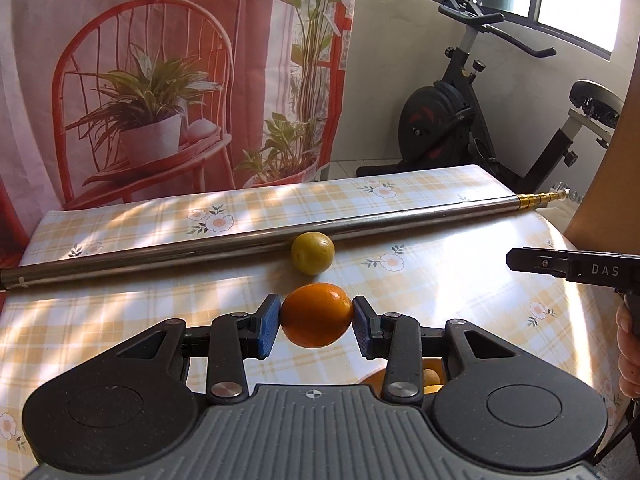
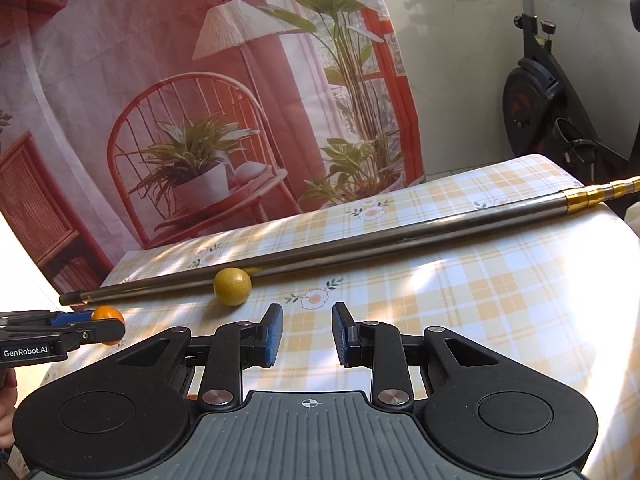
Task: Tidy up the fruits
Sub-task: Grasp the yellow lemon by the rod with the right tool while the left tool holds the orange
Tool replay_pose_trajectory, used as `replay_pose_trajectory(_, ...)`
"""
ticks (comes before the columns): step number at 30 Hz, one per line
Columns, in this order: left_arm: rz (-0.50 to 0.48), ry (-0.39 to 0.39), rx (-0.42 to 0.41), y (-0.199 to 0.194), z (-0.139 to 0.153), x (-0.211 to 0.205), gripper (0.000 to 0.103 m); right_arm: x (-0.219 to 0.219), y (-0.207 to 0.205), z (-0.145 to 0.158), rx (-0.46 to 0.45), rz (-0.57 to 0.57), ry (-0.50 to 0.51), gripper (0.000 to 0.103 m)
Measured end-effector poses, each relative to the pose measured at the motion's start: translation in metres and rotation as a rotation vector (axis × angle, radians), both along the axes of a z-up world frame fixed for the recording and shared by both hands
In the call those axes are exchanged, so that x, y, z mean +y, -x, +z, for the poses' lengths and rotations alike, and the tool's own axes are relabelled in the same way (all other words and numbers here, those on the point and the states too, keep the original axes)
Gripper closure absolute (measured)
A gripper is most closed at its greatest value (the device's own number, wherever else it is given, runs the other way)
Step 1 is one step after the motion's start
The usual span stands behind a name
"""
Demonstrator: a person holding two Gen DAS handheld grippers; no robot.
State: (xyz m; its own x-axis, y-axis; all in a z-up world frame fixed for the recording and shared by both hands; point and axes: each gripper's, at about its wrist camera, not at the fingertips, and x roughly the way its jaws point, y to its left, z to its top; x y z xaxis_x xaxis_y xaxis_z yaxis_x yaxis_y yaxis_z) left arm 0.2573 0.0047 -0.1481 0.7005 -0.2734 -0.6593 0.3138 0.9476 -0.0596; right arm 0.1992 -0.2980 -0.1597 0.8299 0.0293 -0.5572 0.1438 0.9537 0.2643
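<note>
While my left claw (image 1: pixel 316 320) squeezes the round orange fruit (image 1: pixel 316 315) between its two blue pads (image 1: pixel 269 326), the fruit hangs above the table with the yellow checked flower cloth (image 1: pixel 460 280). The pads touch the fruit on both sides. At twelve o'clock from it, a small round yellow-green fruit (image 1: pixel 312 253) sits on the cloth, touching the long silver metal pole with a gold tip (image 1: pixel 160 254). Down at five o'clock, under my left claw, more orange fruits (image 1: pixel 431 378) peek out, but I cannot tell what they lie in.

My right claw (image 2: pixel 307 334) is partly open and holds nothing. Only cloth shows between its pads. From there, the yellow-green fruit (image 2: pixel 232 286) is at eleven o'clock, and my left claw (image 2: pixel 102 326) with the orange fruit (image 2: pixel 106 315) is at nine o'clock. Behind the table hangs a big red curtain with a printed chair and plants (image 1: pixel 160 80). A black exercise bike (image 1: pixel 460 120) stands at two o'clock.
</note>
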Motion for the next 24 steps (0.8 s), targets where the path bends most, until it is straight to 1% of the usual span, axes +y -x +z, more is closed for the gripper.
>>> replay_pose_trajectory(2,0.046,0.014,-0.005,0.007,0.003,0.016,0.062,0.012,-0.006,0.003,-0.001,0.026,0.026,0.077)
replay_pose_trajectory(6,0.135,0.058,-0.019,0.021,0.006,0.041,0.062,0.032,-0.021,0.009,-0.003,0.076,0.034,0.077)
replay_pose_trajectory(11,0.202,0.058,-0.018,0.028,0.007,0.074,0.062,0.062,-0.049,0.013,-0.005,0.158,0.057,0.075)
replay_pose_trajectory(13,0.239,0.055,-0.025,0.027,0.005,0.087,0.062,0.072,-0.065,0.008,0.003,0.190,0.079,0.074)
replay_pose_trajectory(15,0.276,0.072,-0.030,0.026,0.003,0.097,0.062,0.081,-0.082,0.000,0.011,0.209,0.117,0.074)
replay_pose_trajectory(20,0.352,0.113,-0.040,0.020,-0.006,0.109,0.062,0.089,-0.122,-0.024,0.014,0.205,0.127,0.072)
replay_pose_trajectory(23,0.379,0.136,-0.034,0.015,-0.014,0.111,0.062,0.092,-0.141,-0.038,0.021,0.191,0.142,0.067)
replay_pose_trajectory(24,0.385,0.141,-0.030,0.013,-0.016,0.111,0.062,0.093,-0.147,-0.043,0.029,0.189,0.142,0.062)
